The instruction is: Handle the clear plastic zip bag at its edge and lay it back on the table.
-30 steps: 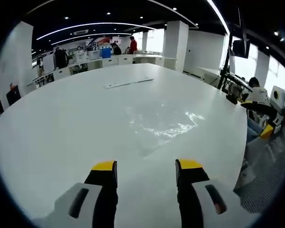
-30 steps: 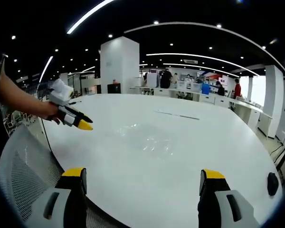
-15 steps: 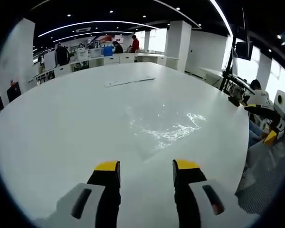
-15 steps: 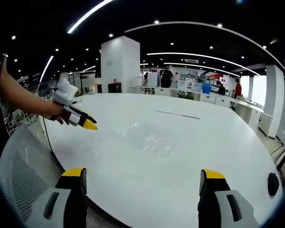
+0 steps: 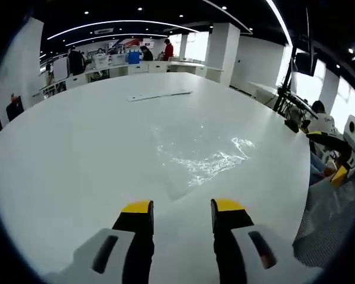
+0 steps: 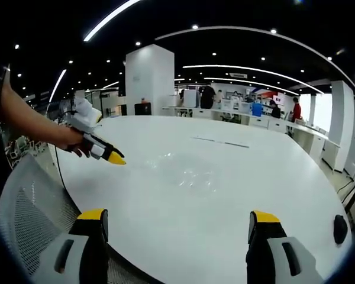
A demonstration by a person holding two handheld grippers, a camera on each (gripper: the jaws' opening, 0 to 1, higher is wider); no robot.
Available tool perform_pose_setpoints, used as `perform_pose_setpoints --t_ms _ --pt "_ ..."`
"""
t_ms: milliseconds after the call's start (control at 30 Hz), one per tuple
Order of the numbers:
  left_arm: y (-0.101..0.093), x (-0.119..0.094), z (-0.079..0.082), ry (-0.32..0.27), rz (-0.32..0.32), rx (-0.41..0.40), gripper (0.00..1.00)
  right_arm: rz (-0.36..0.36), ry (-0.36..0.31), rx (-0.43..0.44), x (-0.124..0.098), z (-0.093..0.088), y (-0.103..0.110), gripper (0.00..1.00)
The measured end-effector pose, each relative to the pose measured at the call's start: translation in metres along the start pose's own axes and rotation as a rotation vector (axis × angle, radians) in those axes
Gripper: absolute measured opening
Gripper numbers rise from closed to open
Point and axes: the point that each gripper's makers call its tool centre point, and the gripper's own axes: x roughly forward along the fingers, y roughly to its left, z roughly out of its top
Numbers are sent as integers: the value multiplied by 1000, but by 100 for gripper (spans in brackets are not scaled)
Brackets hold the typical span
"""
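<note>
You have one clear zip bag point(image 5: 204, 157) lying on one white table point(image 5: 77, 148), one thin flat strip point(image 5: 160, 95) toward its far edge, one mesh chair point(image 6: 29, 207), and two grippers.

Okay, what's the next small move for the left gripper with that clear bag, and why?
Probably ease the left gripper forward and down to the zip bag's near edge: the bag lies flat on the table just ahead, untouched, and the jaws stand open.

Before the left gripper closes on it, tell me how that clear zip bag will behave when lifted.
The clear zip bag lies flat and crinkled on the white table, so it is probably floppy and very light. Its glossy film looks slippery, so the left gripper may push it along.
</note>
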Motion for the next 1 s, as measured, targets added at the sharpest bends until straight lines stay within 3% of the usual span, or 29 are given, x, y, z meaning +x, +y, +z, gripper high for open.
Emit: perform_pose_setpoints --t_ms 1000 --pt "1 28 1 68 -19 -57 28 9 11 4 0 -3 1 99"
